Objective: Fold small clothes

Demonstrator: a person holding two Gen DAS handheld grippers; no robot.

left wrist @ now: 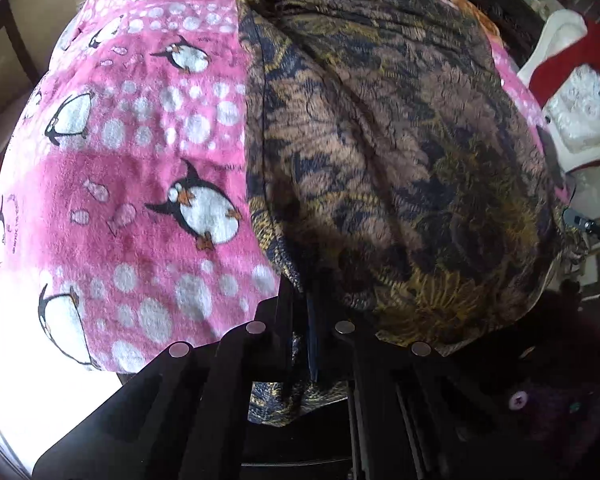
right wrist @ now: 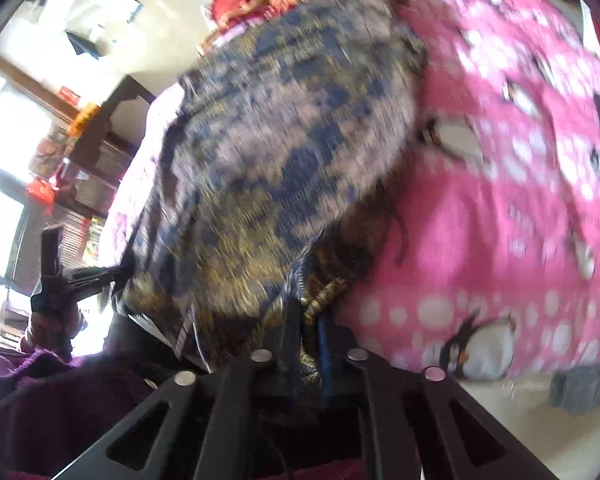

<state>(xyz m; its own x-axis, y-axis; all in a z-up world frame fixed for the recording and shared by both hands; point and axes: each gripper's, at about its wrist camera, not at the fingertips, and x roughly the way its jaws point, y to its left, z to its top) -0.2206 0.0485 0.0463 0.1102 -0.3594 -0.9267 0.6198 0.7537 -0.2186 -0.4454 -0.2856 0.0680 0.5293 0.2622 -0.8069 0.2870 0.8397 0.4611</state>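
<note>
Both grippers, left (left wrist: 306, 300) and right (right wrist: 306, 308), have fingers clamped on the near hem of the brown patterned cloth (left wrist: 400, 152), spread over a pink penguin blanket (left wrist: 140, 160) with blanket bare on either side.

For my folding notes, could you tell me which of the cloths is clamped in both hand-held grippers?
The dark brown-and-blue patterned cloth, not the pink penguin blanket beneath it.
</note>
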